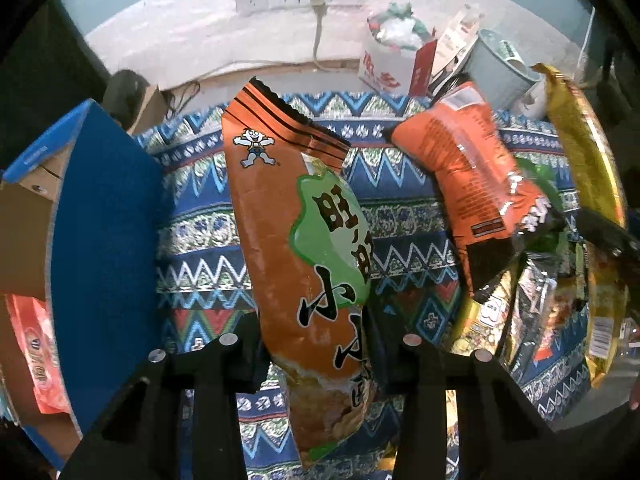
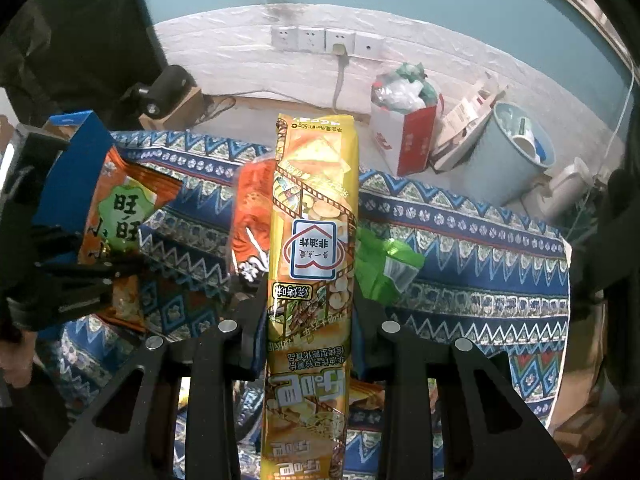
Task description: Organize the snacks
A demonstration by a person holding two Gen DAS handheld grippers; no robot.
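Observation:
My left gripper (image 1: 316, 344) is shut on an orange snack bag with a green patch (image 1: 296, 216) and holds it above the patterned tablecloth (image 1: 200, 208). My right gripper (image 2: 308, 320) is shut on a long yellow snack pack (image 2: 314, 216) and holds it upright over the cloth. The yellow pack also shows at the right edge of the left wrist view (image 1: 588, 168). The left gripper with its orange bag shows at the left of the right wrist view (image 2: 116, 208). A blue cardboard box (image 1: 100, 240) stands open at the left with a red packet (image 1: 36, 352) inside.
Another orange bag (image 1: 472, 160) and a heap of mixed packets (image 1: 520, 312) lie on the cloth at the right. A green packet (image 2: 384, 264) lies beyond the yellow pack. Behind the table stand a red-and-white bag of rubbish (image 2: 400, 132), a pale blue bin (image 2: 516, 148) and wall sockets (image 2: 328, 42).

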